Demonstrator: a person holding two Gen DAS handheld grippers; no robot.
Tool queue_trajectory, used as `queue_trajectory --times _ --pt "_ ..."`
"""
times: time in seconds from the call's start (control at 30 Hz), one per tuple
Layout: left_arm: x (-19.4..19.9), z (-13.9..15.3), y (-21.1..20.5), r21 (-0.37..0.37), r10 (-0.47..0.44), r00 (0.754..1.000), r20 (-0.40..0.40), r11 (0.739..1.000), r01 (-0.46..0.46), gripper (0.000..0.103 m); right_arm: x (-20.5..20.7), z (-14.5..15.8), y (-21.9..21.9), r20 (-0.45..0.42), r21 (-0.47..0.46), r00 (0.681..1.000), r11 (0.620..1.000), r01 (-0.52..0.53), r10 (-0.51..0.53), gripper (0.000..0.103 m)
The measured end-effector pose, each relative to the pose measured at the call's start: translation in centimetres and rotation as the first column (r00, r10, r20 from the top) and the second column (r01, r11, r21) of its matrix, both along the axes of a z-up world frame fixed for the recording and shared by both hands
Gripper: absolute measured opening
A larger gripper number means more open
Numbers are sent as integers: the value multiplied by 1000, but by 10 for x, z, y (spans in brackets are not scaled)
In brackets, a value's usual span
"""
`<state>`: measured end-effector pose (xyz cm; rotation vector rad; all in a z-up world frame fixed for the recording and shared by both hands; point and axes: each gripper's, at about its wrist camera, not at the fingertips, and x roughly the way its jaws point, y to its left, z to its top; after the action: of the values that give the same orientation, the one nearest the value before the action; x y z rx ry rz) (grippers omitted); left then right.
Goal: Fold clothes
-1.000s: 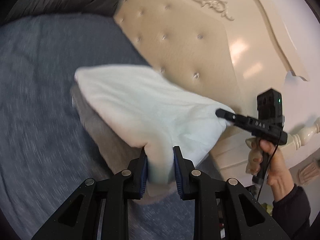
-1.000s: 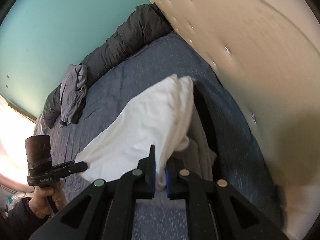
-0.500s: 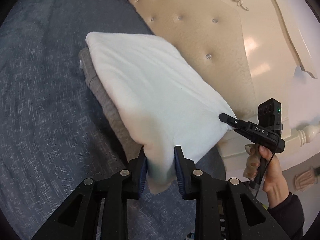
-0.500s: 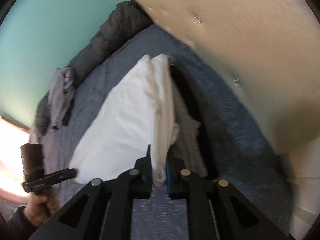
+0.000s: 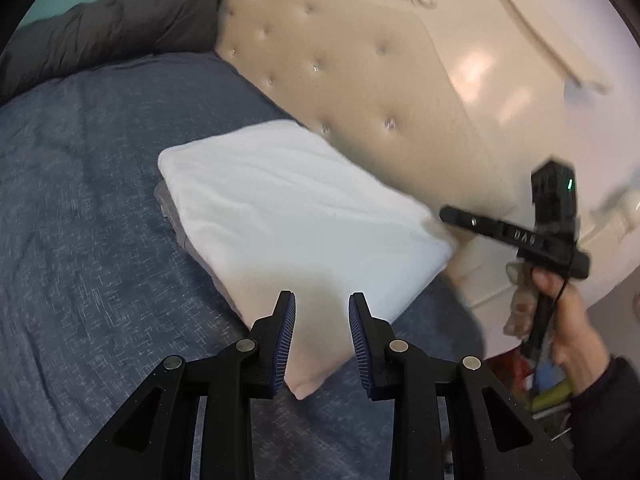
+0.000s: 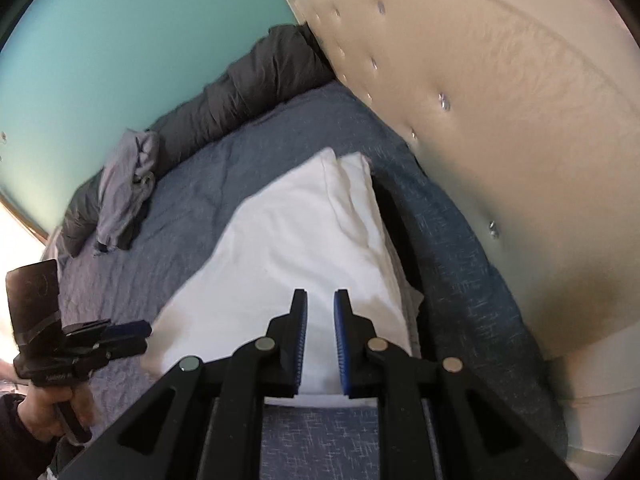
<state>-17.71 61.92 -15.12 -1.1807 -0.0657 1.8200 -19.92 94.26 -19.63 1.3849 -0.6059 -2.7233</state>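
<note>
Garment [image 5: 288, 216] folded, ahead of left hand-held gripper [image 5: 322, 308].

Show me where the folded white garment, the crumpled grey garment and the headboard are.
folded white garment [image 5: 288, 216], left wrist view, middle of its top face
crumpled grey garment [image 6: 126, 188], right wrist view, its middle
headboard [image 6: 500, 92], right wrist view, tufted panel

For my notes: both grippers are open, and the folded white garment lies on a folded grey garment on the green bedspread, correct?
Nearly: the bedspread is blue-grey, as the left wrist view shows. Both the left gripper and right gripper are open, and the folded white garment lies on a folded grey garment.
</note>
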Motion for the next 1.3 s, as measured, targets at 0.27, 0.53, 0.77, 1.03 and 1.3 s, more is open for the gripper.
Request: queue_trajectory --times 0.27,0.53,0.77,1.03,1.3 --pt "13 -35 9 -27 -10 1000 13 1000 10 30 -8 -32 -14 21 7 1000 1000 -19 19 3" --pt "20 -33 16 -47 -39 999 -29 998 37 30 -4 -19 -9 -63 23 998 1000 13 -11 2" --pt "16 -33 14 -36 -36 999 -16 999 36 30 -42 20 -24 -98 80 991 994 -81 88 2" --pt "18 -31 12 -35 -40 999 -17 999 40 30 -81 -19 -10 77 125 997 992 -22 12 2" --pt "16 -33 11 -25 -40 999 -7 999 40 30 -65 1 -13 -34 106 998 993 -44 48 2"
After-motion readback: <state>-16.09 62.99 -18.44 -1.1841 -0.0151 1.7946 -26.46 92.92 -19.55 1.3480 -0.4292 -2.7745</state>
